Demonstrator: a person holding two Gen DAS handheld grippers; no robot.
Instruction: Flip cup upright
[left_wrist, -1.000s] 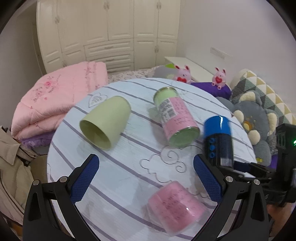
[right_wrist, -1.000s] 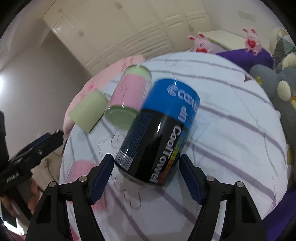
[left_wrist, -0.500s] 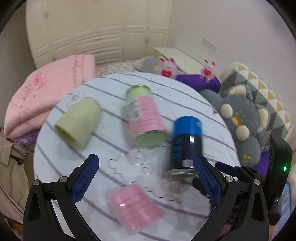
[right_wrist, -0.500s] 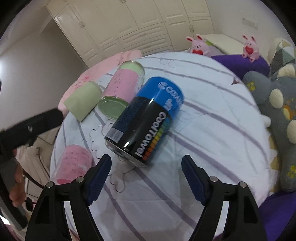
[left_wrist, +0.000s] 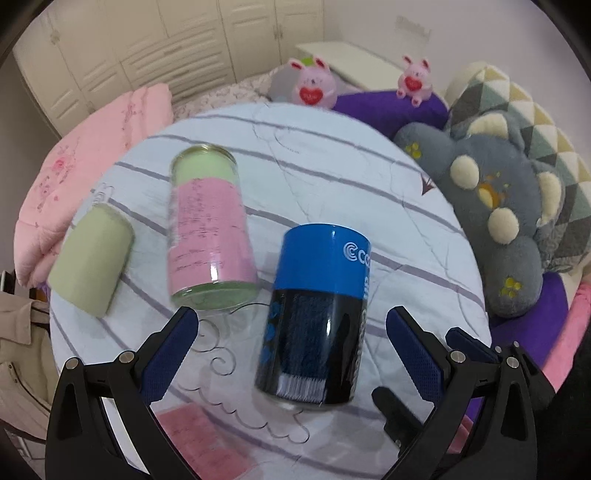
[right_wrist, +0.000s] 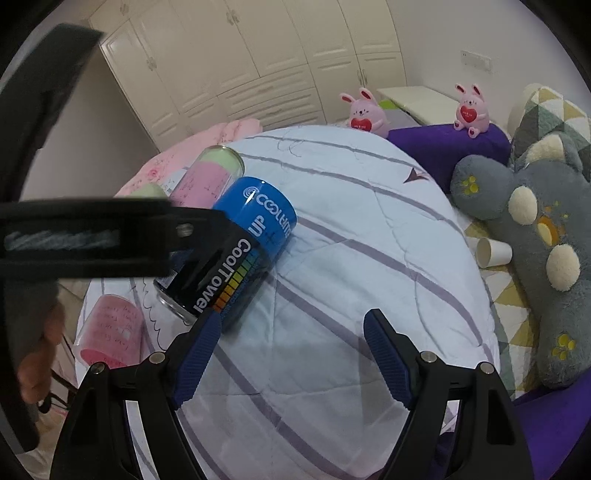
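Observation:
A blue and black can-shaped cup (left_wrist: 317, 317) lies on its side on the round striped table (left_wrist: 369, 192), its blue end pointing away. My left gripper (left_wrist: 291, 343) is open, with the cup between its fingers. In the right wrist view the same cup (right_wrist: 236, 251) lies left of my open, empty right gripper (right_wrist: 291, 347), whose left fingertip is close to it. The left gripper's black body (right_wrist: 92, 236) crosses that view and hides part of the cup.
A pink and green can (left_wrist: 210, 236), a green cup (left_wrist: 92, 262) and a pink cup (left_wrist: 199, 439) also lie on their sides on the table. A grey plush pillow (left_wrist: 506, 214) and a folded pink quilt (left_wrist: 96, 147) flank the table. A paper cup (right_wrist: 493, 253) lies near the pillow.
My right gripper has let go of the blue and black cup and drawn back to the right. My left gripper has moved right and forward until it straddles the cup.

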